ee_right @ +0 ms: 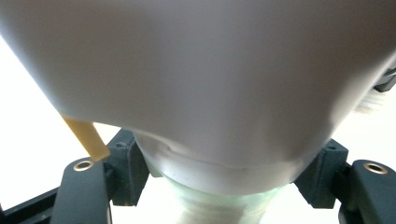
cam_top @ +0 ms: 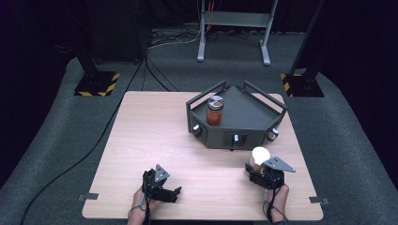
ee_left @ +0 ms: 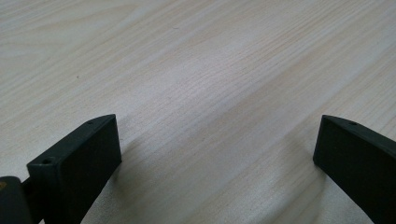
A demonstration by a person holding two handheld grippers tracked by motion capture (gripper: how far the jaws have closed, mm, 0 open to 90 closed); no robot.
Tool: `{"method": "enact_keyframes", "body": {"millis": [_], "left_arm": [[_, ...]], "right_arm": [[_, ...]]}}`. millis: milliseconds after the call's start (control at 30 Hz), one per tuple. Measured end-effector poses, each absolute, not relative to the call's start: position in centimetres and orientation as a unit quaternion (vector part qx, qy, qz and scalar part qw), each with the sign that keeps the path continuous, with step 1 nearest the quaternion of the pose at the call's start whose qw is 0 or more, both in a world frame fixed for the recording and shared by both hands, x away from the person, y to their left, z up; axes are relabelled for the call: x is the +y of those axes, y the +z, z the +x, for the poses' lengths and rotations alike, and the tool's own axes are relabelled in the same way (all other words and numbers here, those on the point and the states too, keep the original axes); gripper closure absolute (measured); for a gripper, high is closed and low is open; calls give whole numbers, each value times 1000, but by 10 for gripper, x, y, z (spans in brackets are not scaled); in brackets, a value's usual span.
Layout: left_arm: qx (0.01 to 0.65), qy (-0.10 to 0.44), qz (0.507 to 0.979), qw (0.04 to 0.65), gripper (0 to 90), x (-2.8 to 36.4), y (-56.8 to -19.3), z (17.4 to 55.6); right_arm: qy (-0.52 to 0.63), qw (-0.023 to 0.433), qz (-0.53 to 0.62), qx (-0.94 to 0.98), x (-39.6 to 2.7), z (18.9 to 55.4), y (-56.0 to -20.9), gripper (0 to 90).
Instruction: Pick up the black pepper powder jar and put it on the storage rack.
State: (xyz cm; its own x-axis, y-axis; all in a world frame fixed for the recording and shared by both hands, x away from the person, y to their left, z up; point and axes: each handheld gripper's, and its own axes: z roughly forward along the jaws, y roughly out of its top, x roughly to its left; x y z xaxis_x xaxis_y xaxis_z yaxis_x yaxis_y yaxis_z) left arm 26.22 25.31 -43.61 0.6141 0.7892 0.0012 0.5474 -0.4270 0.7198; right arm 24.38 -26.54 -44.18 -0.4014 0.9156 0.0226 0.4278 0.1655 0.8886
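The right hand-held gripper (cam_top: 257, 165) sits near the counter's (cam_top: 155, 136) front edge with a bulb (cam_top: 260, 153) between its jaws. Just beyond it stands a tray (cam_top: 248, 117), a jar (cam_top: 215, 110) inside at its left.

Matt pale wood-grain table (ee_left: 201, 70)

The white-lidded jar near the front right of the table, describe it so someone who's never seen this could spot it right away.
Start at the dark tray toward the back of the wooden table, then look just in front of it, toward the near right corner. There the right tongs are shut on the jar. Its round white lid sets it apart from the red-filled jar standing in the tray.
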Motion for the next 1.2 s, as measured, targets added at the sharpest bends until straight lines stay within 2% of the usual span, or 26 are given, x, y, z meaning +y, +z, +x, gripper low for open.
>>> {"method": "enact_keyframes", "body": {"millis": [1200], "left_arm": [[405,172,827,351,4,253,-436,262]], "right_arm": [[457,277,442,720,-268,244,-398,296]]}}
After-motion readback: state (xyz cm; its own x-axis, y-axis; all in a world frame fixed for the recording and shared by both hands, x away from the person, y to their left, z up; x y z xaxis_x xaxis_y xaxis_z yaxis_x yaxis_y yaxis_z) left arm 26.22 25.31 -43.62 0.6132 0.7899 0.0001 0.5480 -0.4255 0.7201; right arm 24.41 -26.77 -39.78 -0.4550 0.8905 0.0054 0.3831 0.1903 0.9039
